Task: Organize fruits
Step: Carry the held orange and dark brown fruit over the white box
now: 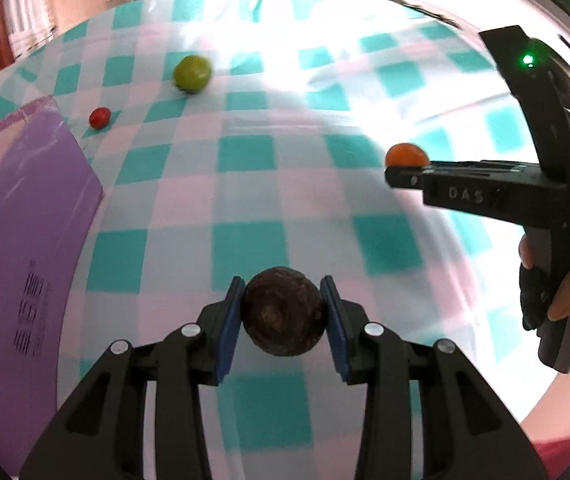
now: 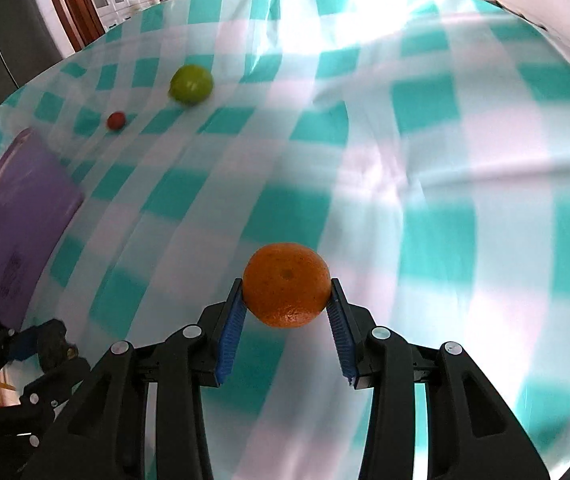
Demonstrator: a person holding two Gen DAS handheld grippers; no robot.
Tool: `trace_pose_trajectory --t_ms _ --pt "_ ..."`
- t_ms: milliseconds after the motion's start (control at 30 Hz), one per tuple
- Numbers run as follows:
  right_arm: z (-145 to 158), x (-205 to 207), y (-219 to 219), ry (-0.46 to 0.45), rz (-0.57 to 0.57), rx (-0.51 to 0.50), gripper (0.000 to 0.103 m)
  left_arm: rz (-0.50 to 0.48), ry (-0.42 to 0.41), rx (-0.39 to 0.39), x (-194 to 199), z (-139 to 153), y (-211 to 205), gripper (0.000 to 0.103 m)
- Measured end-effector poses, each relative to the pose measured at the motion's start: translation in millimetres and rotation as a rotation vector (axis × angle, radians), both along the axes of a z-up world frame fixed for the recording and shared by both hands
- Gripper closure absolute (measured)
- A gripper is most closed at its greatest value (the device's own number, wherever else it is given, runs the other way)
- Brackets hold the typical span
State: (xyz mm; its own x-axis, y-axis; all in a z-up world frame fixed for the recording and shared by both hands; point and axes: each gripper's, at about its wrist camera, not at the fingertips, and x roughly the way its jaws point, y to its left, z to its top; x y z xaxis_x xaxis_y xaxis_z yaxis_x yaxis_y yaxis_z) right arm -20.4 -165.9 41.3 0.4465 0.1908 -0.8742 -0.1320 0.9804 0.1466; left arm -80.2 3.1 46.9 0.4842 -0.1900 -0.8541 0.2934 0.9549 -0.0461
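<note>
Left gripper [image 1: 283,312] clamps brown fruit [image 1: 282,310] | right gripper [image 2: 287,300] clamps orange [image 2: 287,285] | green fruit [image 1: 192,73], red fruit [image 1: 99,117] loose at 11 o'clock | purple tray [image 1: 25,216] holds nothing visible.

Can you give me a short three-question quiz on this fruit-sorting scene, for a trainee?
1. True or false: the left gripper is shut on the dark brown fruit.
2. What does the right gripper hold? A) the green fruit B) the orange C) the small red fruit
3. Fill in: the purple board lies at the ____ side of the checked tablecloth in both views.

Key
1. True; both blue pads press its sides.
2. B, the orange. The green fruit and small red fruit lie loose on the cloth.
3. Left.
</note>
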Motion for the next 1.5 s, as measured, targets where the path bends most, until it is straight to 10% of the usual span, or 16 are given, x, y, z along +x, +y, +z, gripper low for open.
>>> trace_pose_trajectory --t_ms 800,1500 --pt "126.7 -164.7 14.4 -0.141 -0.084 0.016 0.062 -0.277 -0.289 -0.037 -127.9 120.5 19.8 0.064" --pt "144.2 -96.7 269.3 -0.072 0.621 0.139 0.062 0.449 -0.342 -0.081 -138.1 145.6 246.0 0.064"
